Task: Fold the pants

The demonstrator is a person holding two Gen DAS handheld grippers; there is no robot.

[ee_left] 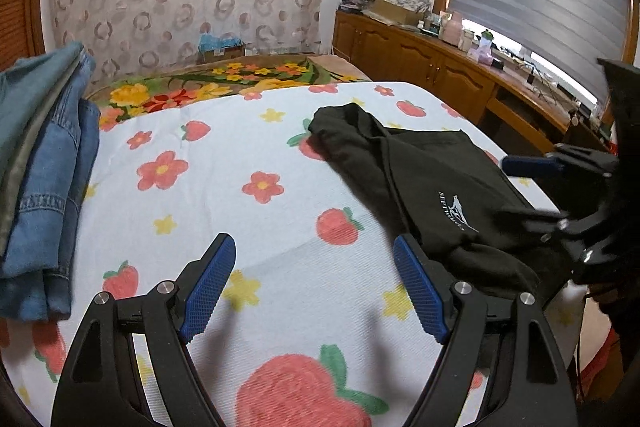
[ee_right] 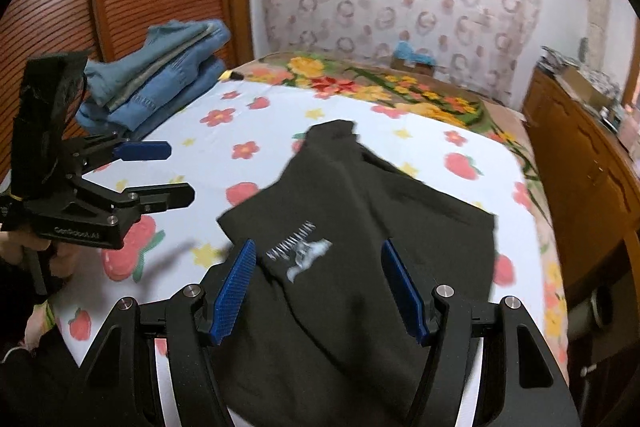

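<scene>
A broad stretch of the strawberry-print sheet (ee_left: 248,227) is lying bare between the left gripper (ee_left: 314,283), whose blue pads are standing wide apart above it, and the black pants (ee_left: 424,179), so a gripper is finding open passage there. The stack of folded denim (ee_left: 44,187) is blocking the sheet's left edge. To the right, the pants are covering the near corner, and the right gripper (ee_right: 320,287), its pads also spread, is hovering over them. Beyond the right edge, the wooden cabinet (ee_right: 580,187) is closing off that side. The far floral blanket (ee_left: 224,83) is lying flat.
</scene>
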